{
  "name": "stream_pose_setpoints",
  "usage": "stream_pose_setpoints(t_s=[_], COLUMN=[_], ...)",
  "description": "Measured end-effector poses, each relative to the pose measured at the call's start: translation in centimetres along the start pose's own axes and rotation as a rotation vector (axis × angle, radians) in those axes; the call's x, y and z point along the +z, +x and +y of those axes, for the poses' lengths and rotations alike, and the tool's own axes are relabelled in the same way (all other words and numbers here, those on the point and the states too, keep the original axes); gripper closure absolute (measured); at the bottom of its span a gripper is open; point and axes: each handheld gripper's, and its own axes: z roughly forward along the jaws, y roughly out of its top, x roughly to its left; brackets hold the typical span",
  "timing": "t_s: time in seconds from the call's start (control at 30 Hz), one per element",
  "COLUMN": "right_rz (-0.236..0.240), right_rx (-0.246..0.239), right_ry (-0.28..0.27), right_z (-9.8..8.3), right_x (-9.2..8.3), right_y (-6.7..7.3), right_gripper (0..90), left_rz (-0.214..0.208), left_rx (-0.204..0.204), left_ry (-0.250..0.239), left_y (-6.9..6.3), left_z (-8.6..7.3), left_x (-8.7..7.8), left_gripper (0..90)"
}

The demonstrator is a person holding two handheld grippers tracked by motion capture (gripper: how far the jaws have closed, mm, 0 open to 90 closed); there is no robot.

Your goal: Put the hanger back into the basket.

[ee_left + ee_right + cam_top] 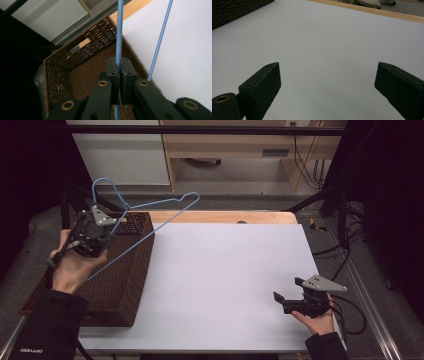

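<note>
A light blue wire hanger (150, 205) hangs in the air over the brown wicker basket (125, 285) at the table's left side. My left gripper (111, 237) is shut on one wire of it, above the basket's open top. In the left gripper view the blue hanger wire (119, 30) runs up from between the closed jaws, with a second wire (160, 42) slanting to its right and the basket (75, 72) below. My right gripper (289, 290) rests near the table's front right, open, with nothing between its fingers (263, 82).
A white sheet (225, 275) covers the wooden table (220, 216). Cables (350, 315) trail off the right edge. A cabinet and wooden furniture (225, 150) stand behind the table, with dark frame bars at both sides.
</note>
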Motion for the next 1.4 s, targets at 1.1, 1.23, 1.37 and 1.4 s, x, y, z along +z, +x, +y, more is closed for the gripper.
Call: stream_pose_setpoints(t_s=[1.1,1.23,1.37,1.4], right_rz=[0.0,-0.001,0.0,-0.001], right_rx=[-0.004,-0.004,-0.005,-0.005], right_ry=[0.007,0.007,0.011,0.01], right_z=[0.0,0.0,0.0,0.0], right_x=[0.1,0.1,0.1,0.1], right_y=[0.0,0.0,0.1,0.1], right_gripper=[7.1,7.1,7.1,7.1], left_rz=[0.136,0.147,0.161,0.156], left_rx=[-0.053,-0.056,-0.057,-0.061], left_ry=[0.142,0.167,0.185,0.189], left_y=[6.1,6.2,6.2,6.2], left_z=[-9.0,-10.0,-10.7,-10.9], left_x=[3.2,3.8,4.4,4.6], left_gripper=[87.0,87.0,87.0,87.0])
